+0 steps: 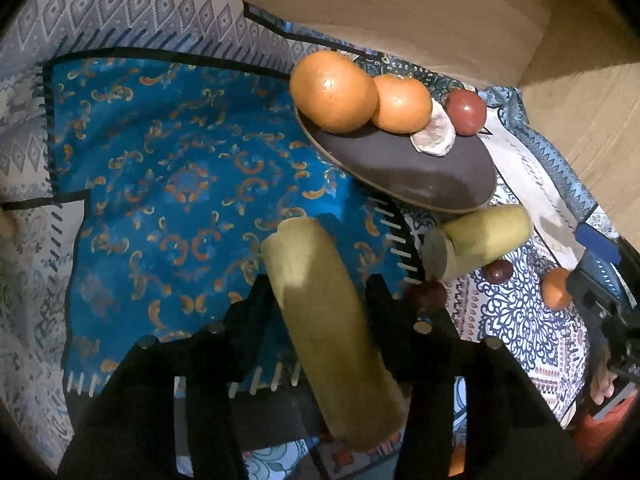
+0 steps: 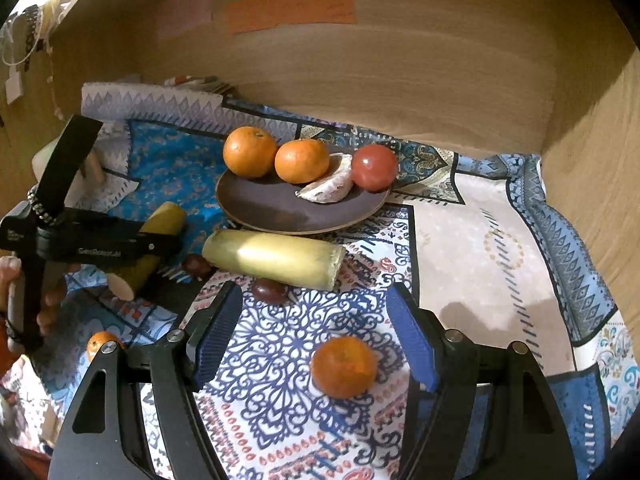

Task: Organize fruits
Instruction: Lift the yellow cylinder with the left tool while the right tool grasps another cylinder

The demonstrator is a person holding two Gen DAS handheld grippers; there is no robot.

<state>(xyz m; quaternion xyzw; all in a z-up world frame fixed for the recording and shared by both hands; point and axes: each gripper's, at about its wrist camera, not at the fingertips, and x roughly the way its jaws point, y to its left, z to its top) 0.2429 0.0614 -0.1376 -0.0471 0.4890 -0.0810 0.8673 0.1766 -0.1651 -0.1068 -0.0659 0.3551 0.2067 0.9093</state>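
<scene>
Ahead of the wide-open right gripper (image 2: 314,338) a loose orange (image 2: 344,367), a yellow-green cylinder (image 2: 274,258), then a brown plate (image 2: 280,210) with two oranges (image 2: 250,152), peeled segments (image 2: 330,186), a red fruit (image 2: 375,167); left gripper (image 1: 320,292) clamped on another cylinder (image 1: 324,320).

On the far dark plate (image 2: 260,204) sit two oranges (image 2: 250,152), a peeled half (image 2: 330,186) and a red fruit (image 2: 375,167), while a yellow-green banana piece (image 2: 274,258) lies crosswise just near it, another (image 1: 320,320) is held off the cloth, and a lone orange (image 2: 344,367) rests nearest.

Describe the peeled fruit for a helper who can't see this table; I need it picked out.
Find the dark round plate at the back of the patterned cloth. The peeled orange lies between an unpeeled orange and a red fruit; it alone is pale and skinless.
</scene>
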